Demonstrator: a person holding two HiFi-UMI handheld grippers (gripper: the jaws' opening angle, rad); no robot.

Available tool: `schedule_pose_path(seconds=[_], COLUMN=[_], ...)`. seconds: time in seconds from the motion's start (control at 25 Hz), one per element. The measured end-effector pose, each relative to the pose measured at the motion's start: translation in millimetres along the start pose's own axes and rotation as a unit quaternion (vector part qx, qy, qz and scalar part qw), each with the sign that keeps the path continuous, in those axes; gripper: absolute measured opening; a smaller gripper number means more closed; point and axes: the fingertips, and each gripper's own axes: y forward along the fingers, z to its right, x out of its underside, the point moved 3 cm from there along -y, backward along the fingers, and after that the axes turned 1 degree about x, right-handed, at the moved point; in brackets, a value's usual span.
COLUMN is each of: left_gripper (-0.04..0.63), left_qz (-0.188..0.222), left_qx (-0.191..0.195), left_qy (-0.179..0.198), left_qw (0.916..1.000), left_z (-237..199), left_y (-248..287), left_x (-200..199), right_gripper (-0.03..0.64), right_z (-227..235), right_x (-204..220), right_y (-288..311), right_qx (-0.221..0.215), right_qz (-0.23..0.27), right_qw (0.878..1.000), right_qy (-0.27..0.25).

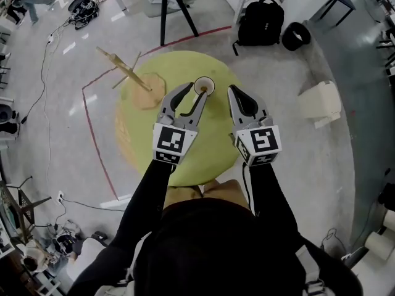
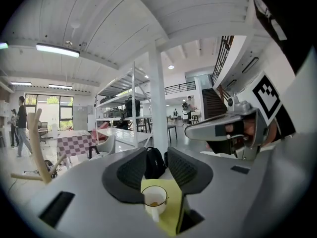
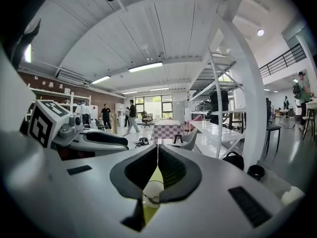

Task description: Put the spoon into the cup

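Observation:
A white cup stands on the far side of a round yellow-green table. In the left gripper view the cup holds a small amber thing at its bottom; I cannot tell whether that is the spoon. My left gripper hangs just in front of the cup, above the table. Its jaws are spread wide with nothing between the pads. My right gripper is held to the right of the cup, jaws pressed together and empty. From the right gripper view the cup shows below the closed jaws.
A wooden rack on an octagonal base stands at the table's left. On the floor behind are a black backpack, a black bin, a chair and a pale box. Cables run at the left.

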Motion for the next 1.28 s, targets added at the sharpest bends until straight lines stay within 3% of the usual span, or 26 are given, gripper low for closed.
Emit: schedule_pose_path(seconds=[0.28,0.96,1.08,1.28], left_gripper=[0.152,0.146,0.134,0.052], left_qz=[0.028,0.075,0.078,0.078], left_qx=[0.019,0.013,0.008,-0.007], left_qy=[0.013,0.026,0.024,0.031], left_qw=[0.9994,0.9967,0.9966,0.9964], left_z=[-6.2,-31.0,-32.9,-33.8], left_y=[-22.1,-96.6,-108.1,-122.1], left_x=[-37.6,-89.6,-94.3,-94.7], right_gripper=[0.028,0.028,0.028,0.028], right_z=[-17.6,-69.7,-79.5,-91.5], right_x=[-36.3,-78.3,-84.2,-86.1], right_y=[-12.4,-35.0,-40.3,-48.7], right_qx=[0.026,0.057,0.058,0.058], right_qz=[0.016,0.050,0.058,0.064], right_qw=[0.999,0.996,0.995,0.995], right_qy=[-0.025,-0.050,-0.052,-0.054])
